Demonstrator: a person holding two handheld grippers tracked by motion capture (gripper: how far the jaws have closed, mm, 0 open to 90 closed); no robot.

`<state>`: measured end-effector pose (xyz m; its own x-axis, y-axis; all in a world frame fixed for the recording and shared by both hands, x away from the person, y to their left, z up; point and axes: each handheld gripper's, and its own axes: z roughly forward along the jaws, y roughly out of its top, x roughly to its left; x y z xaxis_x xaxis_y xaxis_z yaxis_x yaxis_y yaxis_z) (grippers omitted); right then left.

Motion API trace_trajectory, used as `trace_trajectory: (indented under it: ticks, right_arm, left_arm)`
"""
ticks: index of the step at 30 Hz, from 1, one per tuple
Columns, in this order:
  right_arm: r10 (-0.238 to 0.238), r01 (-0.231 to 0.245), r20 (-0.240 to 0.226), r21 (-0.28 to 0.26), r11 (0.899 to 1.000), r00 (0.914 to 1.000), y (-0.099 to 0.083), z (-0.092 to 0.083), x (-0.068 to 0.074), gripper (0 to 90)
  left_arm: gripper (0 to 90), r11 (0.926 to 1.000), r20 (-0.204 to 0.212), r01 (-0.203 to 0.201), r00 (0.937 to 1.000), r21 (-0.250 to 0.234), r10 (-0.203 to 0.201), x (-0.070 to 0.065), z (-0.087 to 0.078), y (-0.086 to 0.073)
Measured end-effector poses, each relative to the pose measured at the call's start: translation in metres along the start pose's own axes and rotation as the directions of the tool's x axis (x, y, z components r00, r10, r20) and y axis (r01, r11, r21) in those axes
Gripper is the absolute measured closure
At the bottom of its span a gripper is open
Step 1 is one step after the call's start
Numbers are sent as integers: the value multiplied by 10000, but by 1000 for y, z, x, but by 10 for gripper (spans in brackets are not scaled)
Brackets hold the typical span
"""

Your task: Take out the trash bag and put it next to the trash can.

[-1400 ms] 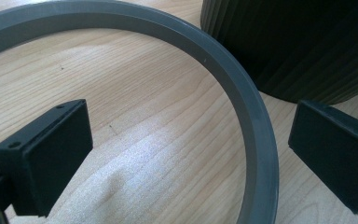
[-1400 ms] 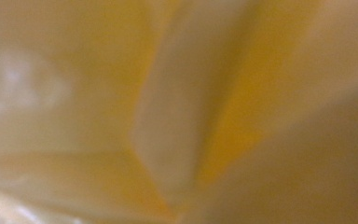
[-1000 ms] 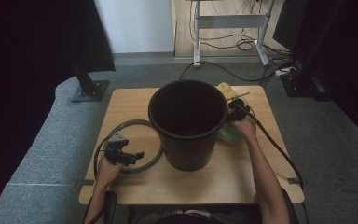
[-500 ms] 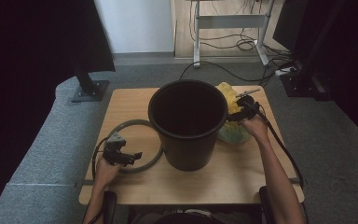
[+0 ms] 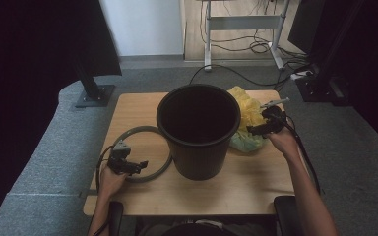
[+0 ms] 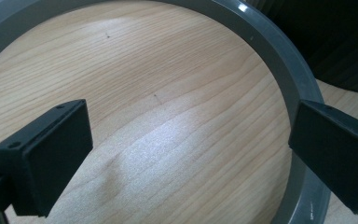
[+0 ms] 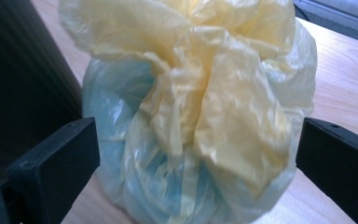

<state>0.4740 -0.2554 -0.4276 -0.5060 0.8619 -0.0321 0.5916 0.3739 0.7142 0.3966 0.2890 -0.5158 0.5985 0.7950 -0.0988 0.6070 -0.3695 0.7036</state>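
A black bucket [image 5: 199,129] stands upright near the middle of the wooden counter [image 5: 246,184], its mouth open to the high view.

To the left of the bucket, a grey ring [image 5: 153,132] lies flat on the counter, its right edge just beside the bucket's wall. The left gripper [image 5: 134,166] hovers over the near part of this ring, in front of and to the left of the bucket. In the left gripper view its 2 jaws stand wide apart with nothing between them but bare wood; the right jaw sits over the ring's band [image 6: 279,60], and whether it touches the band cannot be told.

To the right of the bucket, a bunched plastic bag [image 5: 245,123], yellow on top and pale blue-green below, rests on the counter against the bucket's side. The right gripper [image 5: 256,129] is held at the bag's right side. In the right gripper view its 2 jaws are spread wide, 1 on either side of the bag [image 7: 200,116], with clear gaps between each jaw and the plastic, so it holds nothing.
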Motion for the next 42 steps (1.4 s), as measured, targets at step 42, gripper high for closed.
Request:
trace_trajectory:
  ticks: [42]
  right_arm:
    - [378, -378, -178, -8, 9993, 9991, -150, 31, 19, 0]
  left_arm:
    - [0, 9994, -122, 247, 9996, 227, -244, 11, -2, -10]
